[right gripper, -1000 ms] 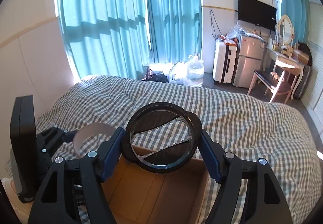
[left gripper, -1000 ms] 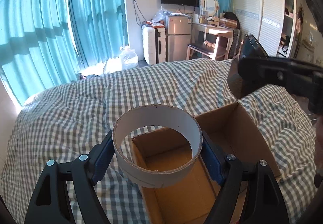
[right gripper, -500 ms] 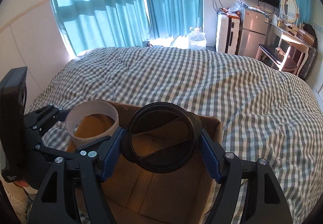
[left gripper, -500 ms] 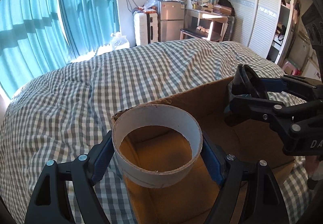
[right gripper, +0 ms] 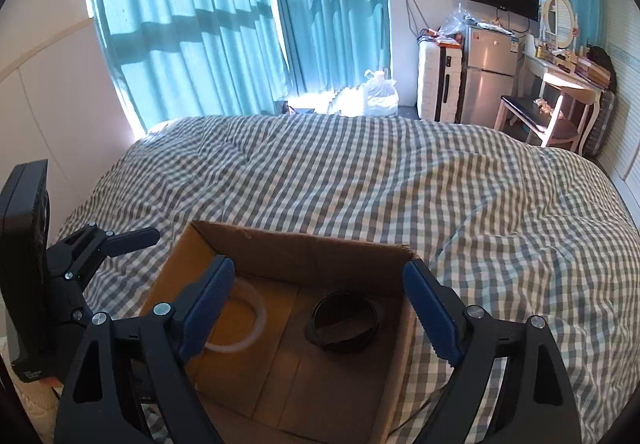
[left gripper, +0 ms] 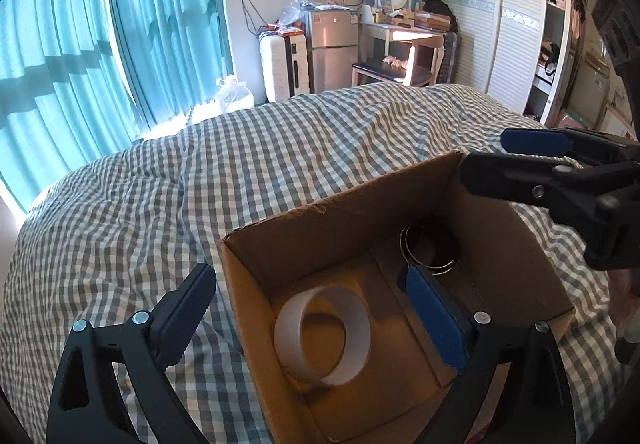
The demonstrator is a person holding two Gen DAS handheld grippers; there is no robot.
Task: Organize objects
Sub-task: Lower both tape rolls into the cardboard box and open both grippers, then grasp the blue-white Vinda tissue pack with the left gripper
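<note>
Left gripper (left gripper: 316,308) spread wide, empty, hovering above the near-left corner of the cardboard box (left gripper: 340,215). Right gripper (right gripper: 320,300) likewise spread, empty, above the box's right half. Directly below the left claw: white ring (left gripper: 322,328), tilted on the box floor, axis roughly toward the camera. Beneath the right claw: black ring (right gripper: 345,320), near the far wall. Walls close on all sides; open room only straight up. Checked bedspread (right gripper: 360,183) all around.

The box (left gripper: 344,228) is matt brown corrugated cardboard, rough along its torn rim. Inside it, the white ring (left gripper: 322,328) looks like smooth matt card and the black ring (right gripper: 346,320) like glossy plastic. The checked bedcover (right gripper: 400,179) is soft woven cloth.
</note>
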